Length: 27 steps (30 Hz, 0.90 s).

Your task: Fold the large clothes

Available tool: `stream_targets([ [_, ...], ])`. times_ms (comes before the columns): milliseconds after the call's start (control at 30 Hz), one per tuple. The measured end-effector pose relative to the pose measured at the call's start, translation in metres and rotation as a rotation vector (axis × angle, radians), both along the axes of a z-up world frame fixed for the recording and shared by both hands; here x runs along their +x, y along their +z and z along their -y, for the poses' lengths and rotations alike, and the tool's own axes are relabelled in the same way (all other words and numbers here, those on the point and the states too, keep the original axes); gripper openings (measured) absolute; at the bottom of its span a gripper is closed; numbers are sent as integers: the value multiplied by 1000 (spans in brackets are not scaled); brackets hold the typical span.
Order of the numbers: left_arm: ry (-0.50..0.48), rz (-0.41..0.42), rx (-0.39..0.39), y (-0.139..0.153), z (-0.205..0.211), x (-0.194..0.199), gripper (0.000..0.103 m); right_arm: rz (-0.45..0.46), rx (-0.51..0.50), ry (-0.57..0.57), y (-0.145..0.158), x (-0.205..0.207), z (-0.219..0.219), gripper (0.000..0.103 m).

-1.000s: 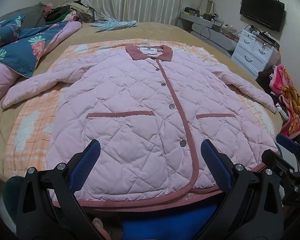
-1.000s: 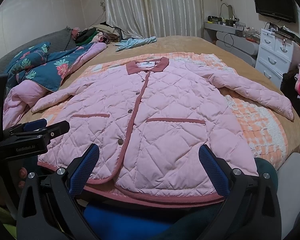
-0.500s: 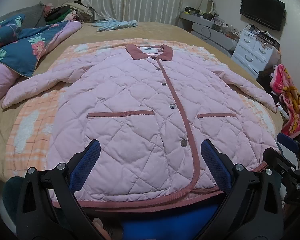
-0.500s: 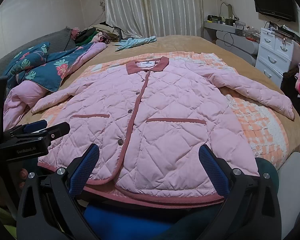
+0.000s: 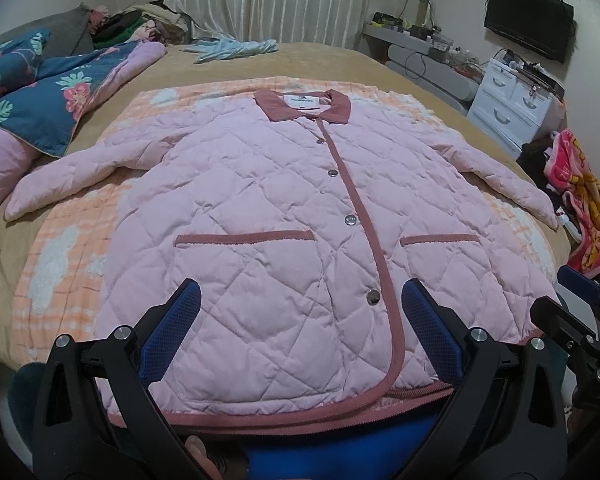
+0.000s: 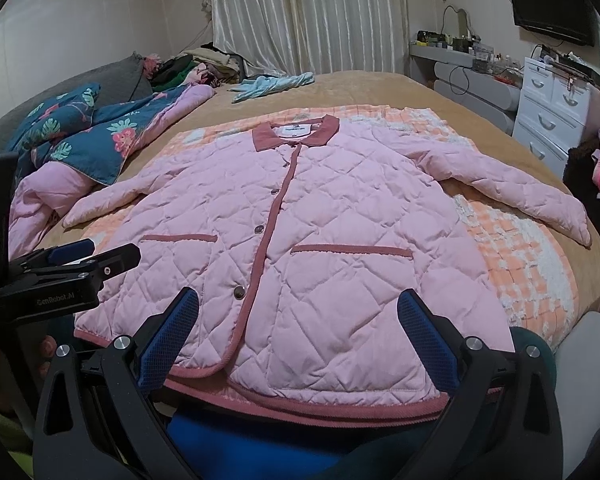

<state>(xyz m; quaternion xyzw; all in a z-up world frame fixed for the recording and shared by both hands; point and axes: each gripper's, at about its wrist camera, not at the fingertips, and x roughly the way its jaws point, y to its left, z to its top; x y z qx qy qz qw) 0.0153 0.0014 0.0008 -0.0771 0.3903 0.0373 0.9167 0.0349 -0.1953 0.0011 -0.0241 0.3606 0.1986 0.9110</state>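
A pink quilted jacket [image 5: 268, 216] [image 6: 324, 224] with a dusty-red collar and trim lies flat, buttoned and face up on an orange checked blanket [image 5: 60, 264] [image 6: 516, 248], both sleeves spread outward. My left gripper [image 5: 300, 316] hovers open over the hem, left of the button line. My right gripper [image 6: 298, 320] is open above the hem too, over the right front panel. Nothing sits between either pair of blue pads. The right gripper also shows at the right edge of the left wrist view, and the left gripper at the left edge of the right wrist view.
The tan bed [image 5: 340, 60] carries a blue floral quilt [image 5: 48, 96] at the left and a light blue garment [image 5: 232, 46] at the far end. A white drawer unit [image 5: 512, 108] and a pink-yellow towel [image 5: 584, 208] stand to the right.
Both grippers have stayed almost still; the view shifts only slightly. The jacket has not moved.
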Motion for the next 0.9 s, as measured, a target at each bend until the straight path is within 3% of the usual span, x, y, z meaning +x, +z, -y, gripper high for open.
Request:
stream_targets([
  [533, 35, 1, -26, 23, -13, 61, 94, 5, 30, -26, 36, 63, 1, 99],
  [900, 20, 2, -69, 43, -13, 116, 94, 71, 77, -53, 72, 106, -3, 99],
])
